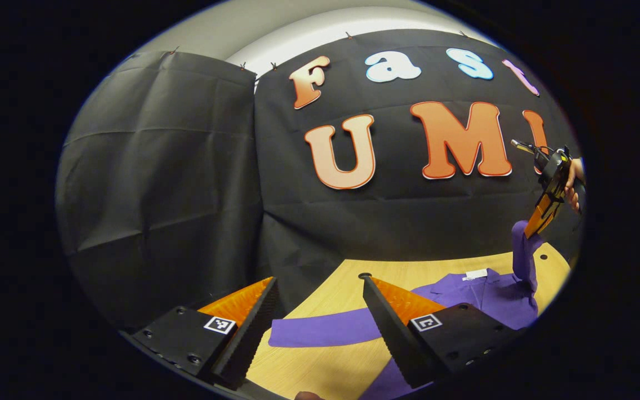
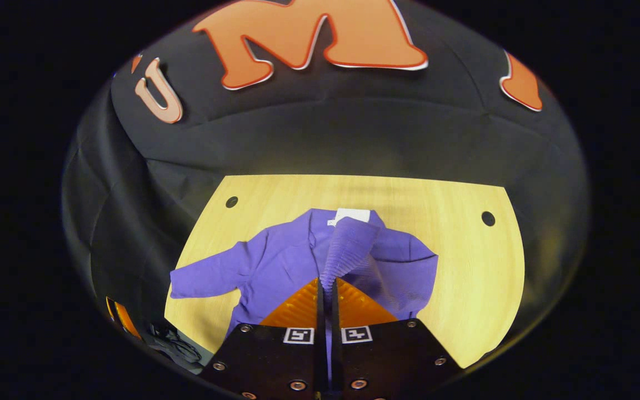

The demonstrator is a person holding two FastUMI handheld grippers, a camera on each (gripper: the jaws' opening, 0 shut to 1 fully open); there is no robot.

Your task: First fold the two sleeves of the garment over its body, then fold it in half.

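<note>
Black cloth walls close in the pale wooden bench (image 2: 464,261), whose bare top runs wide on either side of the purple garment (image 2: 275,266) lying flat near its middle. The right hand-held gripper (image 2: 326,286) is clamped on one sleeve (image 2: 348,244), lifting it above the garment's body. The left hand-held gripper (image 1: 320,328) hangs with fingers apart above the other sleeve (image 1: 325,329), which stretches toward the bench's edge.

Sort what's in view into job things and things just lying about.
Job:
shirt
right sleeve, lifted, pinched in the right tongs
left sleeve, flat on the table
left tongs, open above the table

Lying about:
cables at the table's edge
</note>
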